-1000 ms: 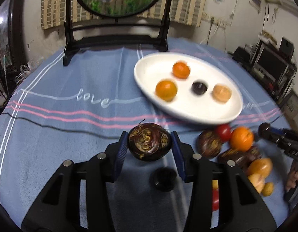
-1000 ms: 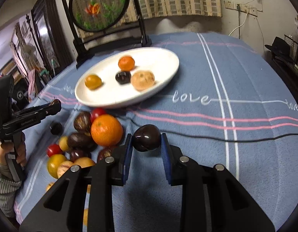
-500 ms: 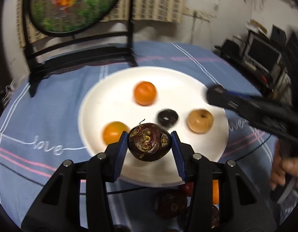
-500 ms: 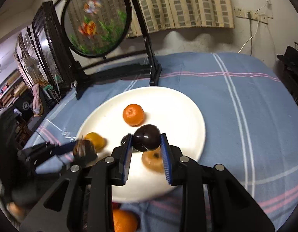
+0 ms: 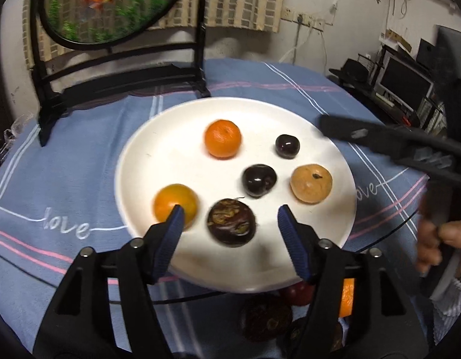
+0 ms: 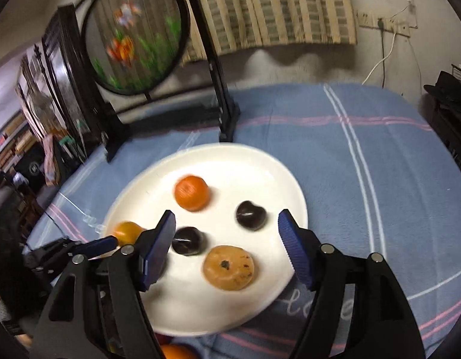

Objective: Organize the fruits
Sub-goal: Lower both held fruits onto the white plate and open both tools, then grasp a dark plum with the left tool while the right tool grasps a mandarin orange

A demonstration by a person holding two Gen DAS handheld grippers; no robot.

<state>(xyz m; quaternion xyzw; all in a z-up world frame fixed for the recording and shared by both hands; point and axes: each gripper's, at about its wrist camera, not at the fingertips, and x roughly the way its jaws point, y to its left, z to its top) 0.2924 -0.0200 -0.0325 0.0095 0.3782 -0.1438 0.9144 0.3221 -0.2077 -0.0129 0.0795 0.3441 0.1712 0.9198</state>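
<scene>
A white plate (image 5: 170, 149) on the blue cloth holds several fruits. My left gripper (image 5: 230, 212) hangs over its near rim, jaws opening. A wrinkled dark passion fruit (image 5: 231, 222) lies loose and blurred on the plate between them, touching neither pad. My right gripper (image 6: 226, 215) is over the plate's right side, jaws also opening. The dark plum (image 6: 251, 214) it let go lies on the plate apart from both pads. A tangerine (image 5: 223, 138), a second dark plum (image 5: 258, 179), a tan fruit (image 5: 311, 183) and a yellow-orange fruit (image 5: 176, 205) also lie there.
More loose fruit (image 5: 266, 317) is heaped on the cloth just below the plate's near rim. A round goldfish screen on a black stand (image 5: 110, 3) rises behind the plate. A black cable (image 5: 185, 299) runs under the plate. A person's hand (image 5: 433, 239) holds the right gripper.
Both grippers went from the fruit heap to above the plate, then opened. The passion fruit and the dark plum dropped out of the jaws onto the plate.
</scene>
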